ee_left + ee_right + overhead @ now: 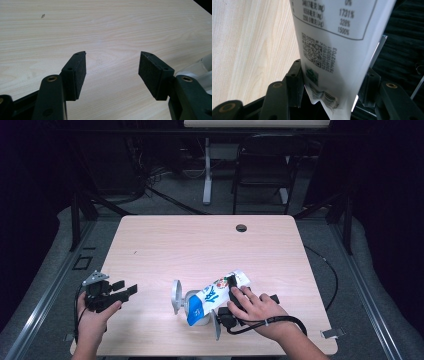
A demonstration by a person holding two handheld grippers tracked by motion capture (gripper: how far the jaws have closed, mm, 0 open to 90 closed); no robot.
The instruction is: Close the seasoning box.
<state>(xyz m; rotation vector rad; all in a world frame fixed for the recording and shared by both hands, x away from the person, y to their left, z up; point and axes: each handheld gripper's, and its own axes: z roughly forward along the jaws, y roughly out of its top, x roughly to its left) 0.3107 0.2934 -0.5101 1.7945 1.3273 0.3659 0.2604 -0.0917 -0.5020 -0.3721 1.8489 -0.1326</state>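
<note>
A white and blue printed pouch (pixel 215 295) lies tilted across a grey round object (pixel 192 300) near the table's front edge. My right gripper (pixel 231 287), held in a hand, is shut on the pouch's upper end. In the right gripper view, the pouch (pixel 332 30) with its QR code and crimped seal spans the gap between both pads of the right gripper (pixel 334 67). My left gripper (pixel 126 287) rests at the front left, apart from the pouch. Its jaws stand open over bare wood, as the left gripper view (pixel 113 53) shows.
Two metal plates (pixel 175 296) (pixel 216 324) flank the grey object. A pale object (pixel 201 66) shows at the right edge of the left gripper view. The wooden table (pixel 200 245) has a cable hole (pixel 241 227) at the back. A chair (pixel 265 165) stands beyond.
</note>
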